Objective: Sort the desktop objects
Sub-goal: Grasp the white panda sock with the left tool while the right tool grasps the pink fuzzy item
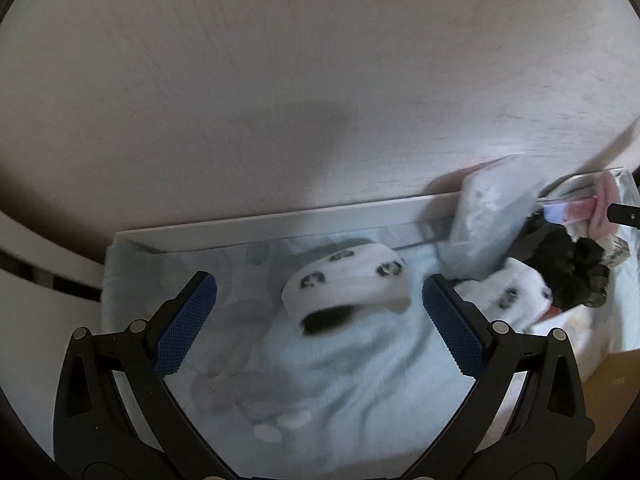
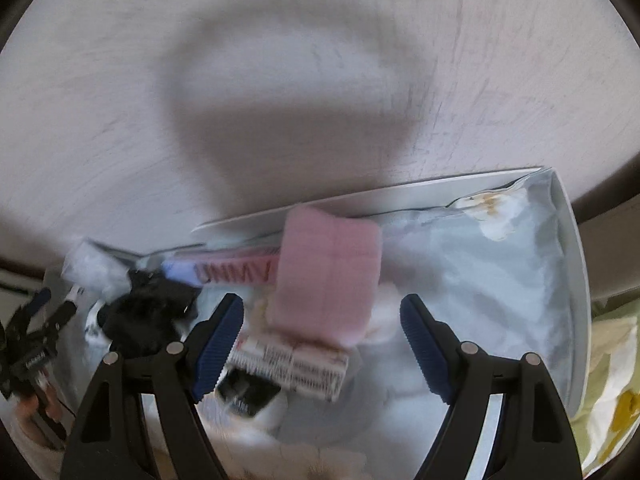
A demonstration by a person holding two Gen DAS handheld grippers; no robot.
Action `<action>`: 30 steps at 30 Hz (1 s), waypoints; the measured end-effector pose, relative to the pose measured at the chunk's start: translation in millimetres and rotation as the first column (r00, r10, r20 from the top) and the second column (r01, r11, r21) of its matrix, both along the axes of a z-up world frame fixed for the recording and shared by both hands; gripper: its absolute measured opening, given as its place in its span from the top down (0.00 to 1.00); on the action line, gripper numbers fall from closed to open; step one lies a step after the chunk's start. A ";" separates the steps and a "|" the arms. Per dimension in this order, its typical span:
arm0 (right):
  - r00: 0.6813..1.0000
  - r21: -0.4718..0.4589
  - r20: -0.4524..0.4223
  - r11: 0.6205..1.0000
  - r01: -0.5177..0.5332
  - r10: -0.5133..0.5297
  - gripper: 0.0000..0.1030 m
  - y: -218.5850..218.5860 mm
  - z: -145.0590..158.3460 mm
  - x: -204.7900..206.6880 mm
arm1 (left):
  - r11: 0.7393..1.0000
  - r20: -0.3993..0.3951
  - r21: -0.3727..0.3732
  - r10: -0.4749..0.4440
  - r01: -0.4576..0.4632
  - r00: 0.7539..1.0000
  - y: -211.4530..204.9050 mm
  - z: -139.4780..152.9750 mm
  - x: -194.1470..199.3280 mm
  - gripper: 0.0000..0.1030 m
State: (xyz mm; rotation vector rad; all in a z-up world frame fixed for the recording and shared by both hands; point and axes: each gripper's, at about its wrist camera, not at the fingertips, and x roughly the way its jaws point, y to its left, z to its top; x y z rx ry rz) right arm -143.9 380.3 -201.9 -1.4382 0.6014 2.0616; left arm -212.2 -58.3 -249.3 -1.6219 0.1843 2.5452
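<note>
A white tray [image 1: 280, 222] holds soft goods on pale blue cloth [image 1: 360, 380]. A rolled white sock with dark paw prints [image 1: 344, 284] lies in it, between and just beyond my open left gripper [image 1: 320, 320]. A second white sock [image 1: 508, 292], a black fluffy item [image 1: 568, 268] and a pale blue pouch [image 1: 488, 224] lie to the right. In the right wrist view, my open right gripper [image 2: 322, 340] hovers over a pink folded cloth [image 2: 328, 280] resting on a printed packet [image 2: 292, 368]. The black item [image 2: 148, 312] lies to its left.
The tray sits on a pale wooden table [image 1: 280, 80]. A pink-lettered strip [image 2: 236, 270] lies along the tray's back wall [image 2: 400, 194]. The left gripper [image 2: 32, 344] shows at the right view's left edge. Yellow-printed fabric [image 2: 612, 392] lies outside the tray's right rim.
</note>
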 end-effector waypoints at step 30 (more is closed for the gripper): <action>1.000 0.029 -0.022 0.999 0.012 -0.011 0.58 1.8 33.8 30.2 | 0.998 -0.054 0.028 -0.054 0.056 0.997 -8.8 22.7 7.6 0.44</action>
